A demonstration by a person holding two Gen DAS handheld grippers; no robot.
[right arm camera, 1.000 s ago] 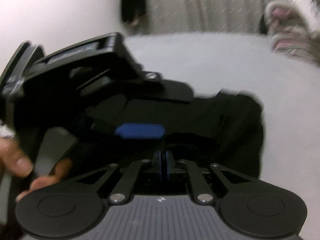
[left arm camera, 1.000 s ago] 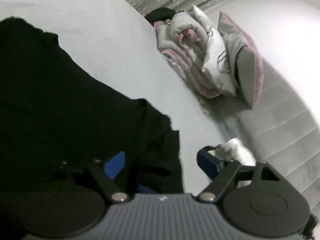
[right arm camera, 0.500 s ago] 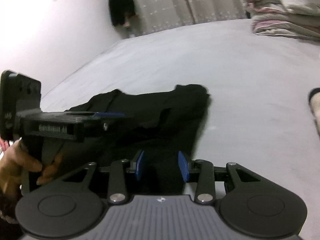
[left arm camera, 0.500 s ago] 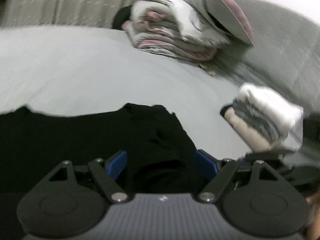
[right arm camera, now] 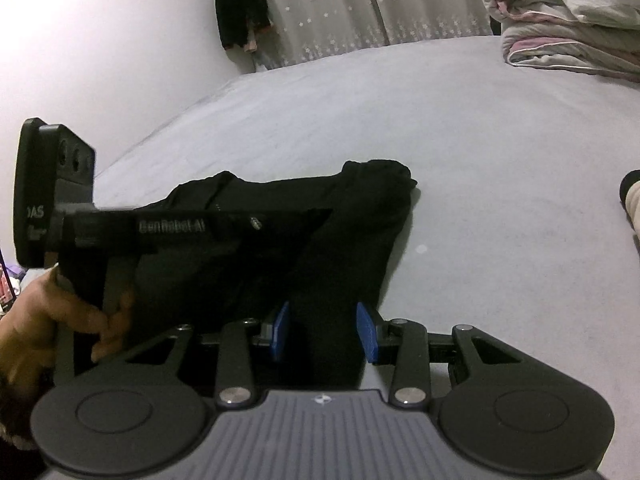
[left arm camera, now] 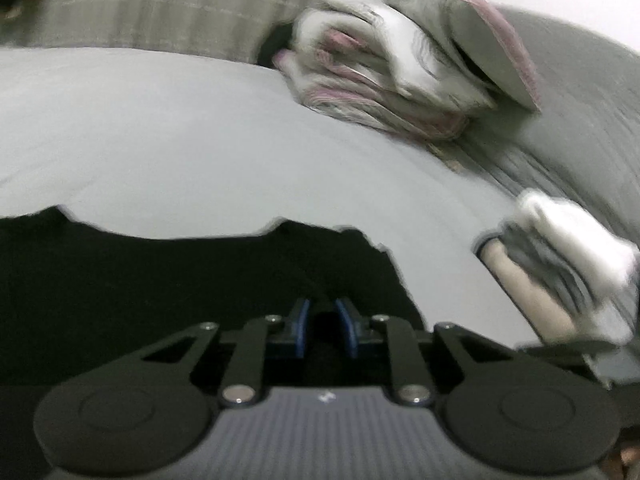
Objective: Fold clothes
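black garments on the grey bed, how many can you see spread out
1: the black fabric garment lies on the grey bed sheet before both grippers. A dark edge peeks under the small folded stack at right, possibly another.

This is a bedroom in a home. A wide bed (right arm camera: pixel 460 128) with a smooth grey sheet fills both views. At its far right corner lies a folded quilt (right arm camera: pixel 560 28) in white, grey and pink, with a pillow (left arm camera: pixel 460 28) leaning on top. A small stack of folded clothes (left arm camera: pixel 560 264) sits by the bed's right edge. Star-patterned curtains (right arm camera: pixel 340 12) hang behind the bed's far edge, beside a plain white wall (right arm camera: pixel 100 60).
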